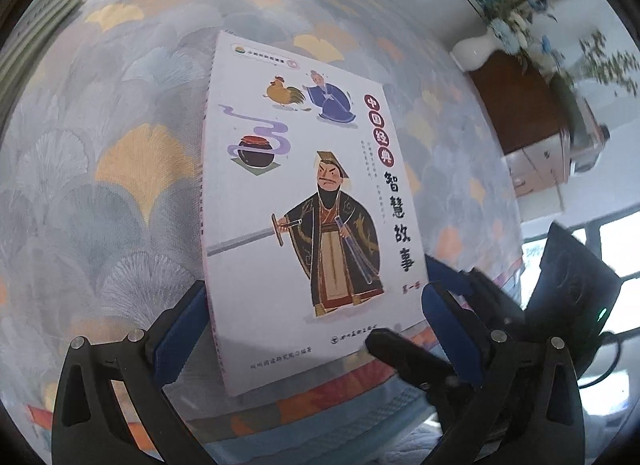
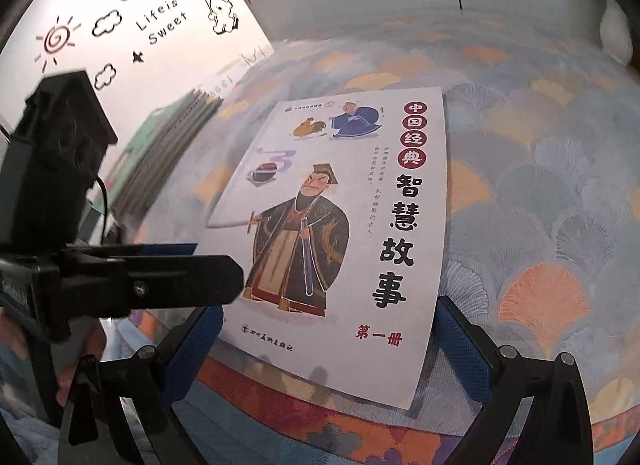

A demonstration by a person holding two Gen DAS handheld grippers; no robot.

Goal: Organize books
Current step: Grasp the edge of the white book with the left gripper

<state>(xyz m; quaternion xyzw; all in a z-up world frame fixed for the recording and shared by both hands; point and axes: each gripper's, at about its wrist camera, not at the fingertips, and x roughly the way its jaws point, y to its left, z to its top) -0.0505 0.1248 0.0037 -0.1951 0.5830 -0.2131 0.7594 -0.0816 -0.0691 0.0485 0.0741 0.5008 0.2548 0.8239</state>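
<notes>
One white book (image 1: 304, 205) flat on ginkgo-print bed (image 1: 120, 145), near its front edge. We hold left tongs (image 1: 316, 329) spread wide, straddling book's near end. Right tongs (image 2: 328, 349) likewise released, gripping nothing. Book stack (image 2: 168, 137) at ten o'clock.

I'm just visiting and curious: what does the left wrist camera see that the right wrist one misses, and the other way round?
Only the left wrist view shows a white vase of flowers on a wooden cabinet. Only the right wrist view shows a wall sticker reading "Life is Sweet" and a pile of books. Both show the white storybook lying on the patterned bedspread.
</notes>
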